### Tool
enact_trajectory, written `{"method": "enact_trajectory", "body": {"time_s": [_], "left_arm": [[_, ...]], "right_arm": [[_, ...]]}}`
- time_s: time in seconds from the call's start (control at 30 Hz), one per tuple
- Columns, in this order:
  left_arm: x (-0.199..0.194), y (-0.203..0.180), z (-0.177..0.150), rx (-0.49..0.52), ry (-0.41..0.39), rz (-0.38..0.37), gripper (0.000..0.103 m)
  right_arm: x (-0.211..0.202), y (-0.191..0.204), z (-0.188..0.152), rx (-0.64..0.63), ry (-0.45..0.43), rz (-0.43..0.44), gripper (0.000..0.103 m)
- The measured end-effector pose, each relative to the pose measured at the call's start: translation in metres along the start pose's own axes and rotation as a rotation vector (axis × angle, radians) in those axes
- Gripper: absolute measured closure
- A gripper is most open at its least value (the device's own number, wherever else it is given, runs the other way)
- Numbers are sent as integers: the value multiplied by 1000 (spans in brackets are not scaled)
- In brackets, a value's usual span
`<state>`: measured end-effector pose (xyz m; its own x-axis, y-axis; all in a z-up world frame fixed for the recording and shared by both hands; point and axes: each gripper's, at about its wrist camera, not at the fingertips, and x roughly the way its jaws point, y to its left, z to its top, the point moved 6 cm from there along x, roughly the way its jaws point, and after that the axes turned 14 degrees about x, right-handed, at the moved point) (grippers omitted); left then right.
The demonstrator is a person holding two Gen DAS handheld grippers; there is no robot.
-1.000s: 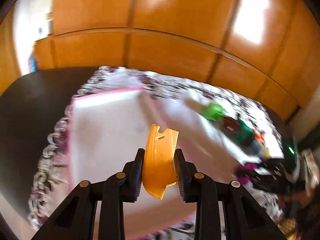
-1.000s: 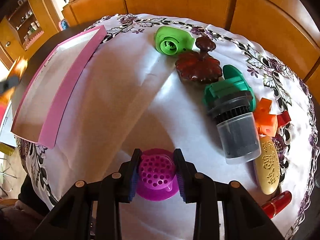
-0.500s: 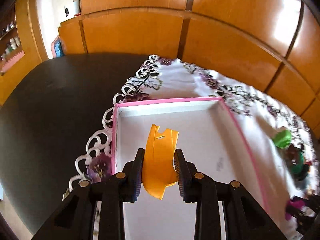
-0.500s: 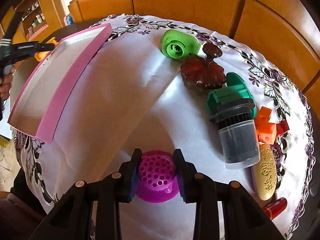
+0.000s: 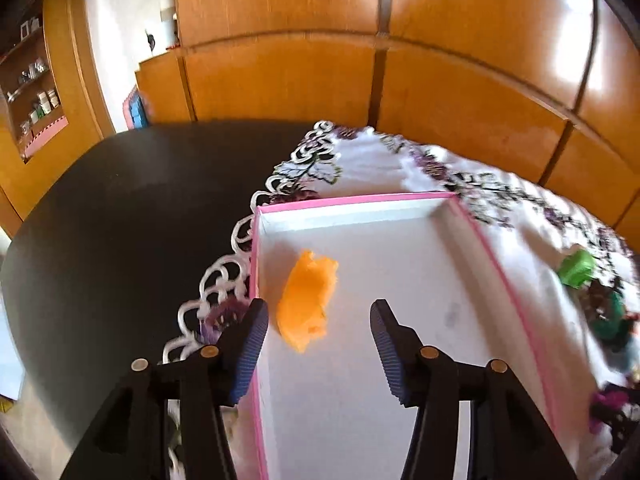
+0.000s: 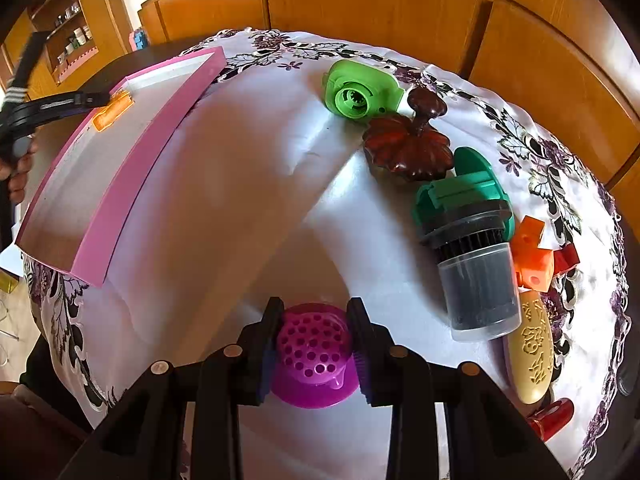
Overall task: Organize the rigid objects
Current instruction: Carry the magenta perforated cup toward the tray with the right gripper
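The left gripper (image 5: 318, 338) stands wide open at the bottom of its frame, gripping nothing; the orange plastic piece (image 5: 307, 300) sits between and just beyond the fingers, blurred, over the white floor of the pink-rimmed box (image 5: 352, 199). Whether the piece rests on the floor or is in mid-fall cannot be told from the smear. The spread jaws over the box's near left corner suggest a release into the container, the likely place for collecting the loose items.

The right gripper (image 6: 314, 350), at the bottom centre of its frame, is closed on a purple perforated strainer (image 6: 314, 356), held low over the white tablecloth (image 6: 248, 184), probably ready to go to the box next. Right of centre lie the unsorted things: a green fan-shaped part (image 6: 360, 90), a dark red scalloped lid (image 6: 408, 150), a teal-capped canister (image 6: 470, 248), orange blocks (image 6: 532, 254), a cream embossed piece (image 6: 534, 350) and a red item (image 6: 554, 418) cut off at the lower right. In the left view these are only blurred colour at the right edge
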<state>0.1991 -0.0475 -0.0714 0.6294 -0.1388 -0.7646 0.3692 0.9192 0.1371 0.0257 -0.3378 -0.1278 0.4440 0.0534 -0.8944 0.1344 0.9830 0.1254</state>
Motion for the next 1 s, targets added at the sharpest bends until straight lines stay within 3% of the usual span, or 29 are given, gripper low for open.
{"method": "enact_trajectory", "body": {"time_s": [0.23, 0.53, 1.0], "left_arm": [[-52, -40, -29, 7, -62, -68, 49], [-85, -85, -52, 91, -83, -113, 49], [-105, -36, -76, 18, -91, -15, 49]], "right_arm": [[1, 1, 0, 0, 0, -9, 71], [-1, 6, -1, -49, -26, -46, 71], [-3, 8, -2, -54, -42, -80, 71]]}}
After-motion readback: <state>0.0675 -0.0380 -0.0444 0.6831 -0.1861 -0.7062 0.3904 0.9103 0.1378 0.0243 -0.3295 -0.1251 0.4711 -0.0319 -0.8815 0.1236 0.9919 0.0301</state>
